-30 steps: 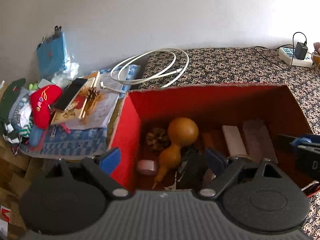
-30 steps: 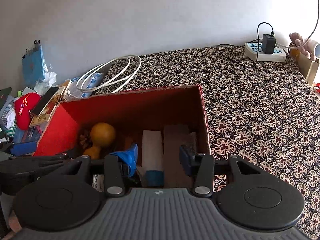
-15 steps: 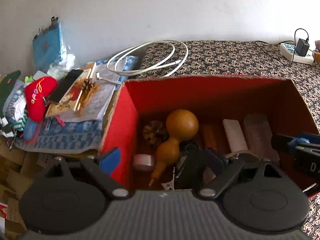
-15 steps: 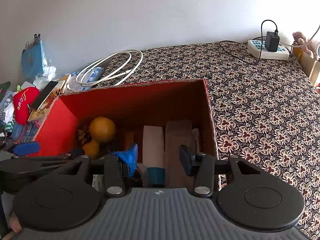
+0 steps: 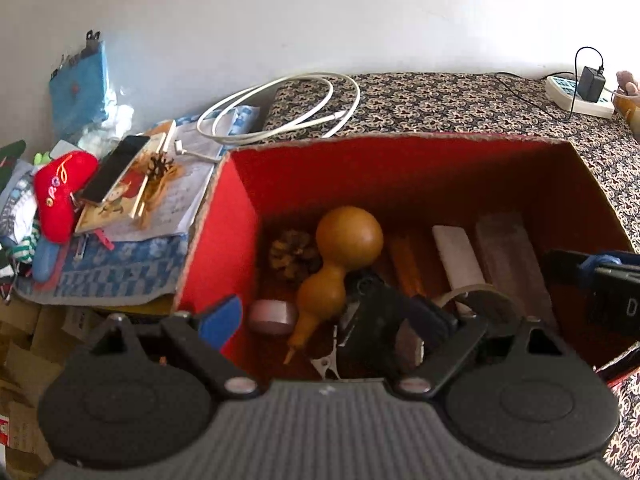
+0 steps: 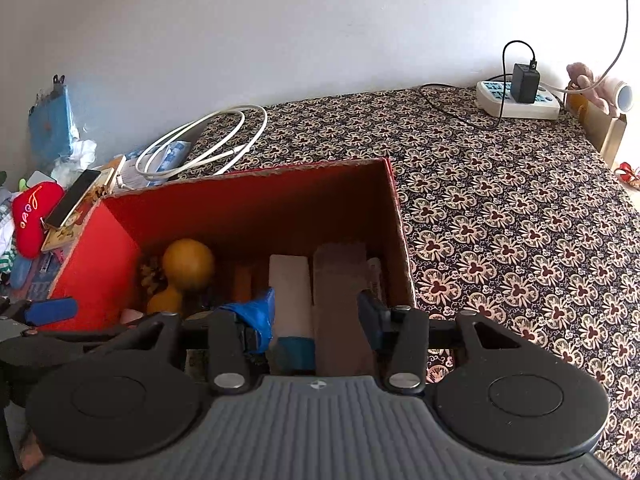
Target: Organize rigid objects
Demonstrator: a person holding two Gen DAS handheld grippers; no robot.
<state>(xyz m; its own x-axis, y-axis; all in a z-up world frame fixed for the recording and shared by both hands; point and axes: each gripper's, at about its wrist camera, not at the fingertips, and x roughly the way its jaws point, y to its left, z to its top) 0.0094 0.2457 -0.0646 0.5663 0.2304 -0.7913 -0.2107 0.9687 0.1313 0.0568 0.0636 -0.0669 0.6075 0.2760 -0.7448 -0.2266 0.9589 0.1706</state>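
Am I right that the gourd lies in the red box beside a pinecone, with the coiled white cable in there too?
Not quite: the coiled white cable lies outside the red box, behind it, as the left wrist view shows. The gourd does lie inside, beside the pinecone.

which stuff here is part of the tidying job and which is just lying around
Part of the job:
red box
gourd
pine cone
white block
brown block
tape roll

Just lying about:
white cable
power strip
phone
red plush
blue pouch
patterned cloth
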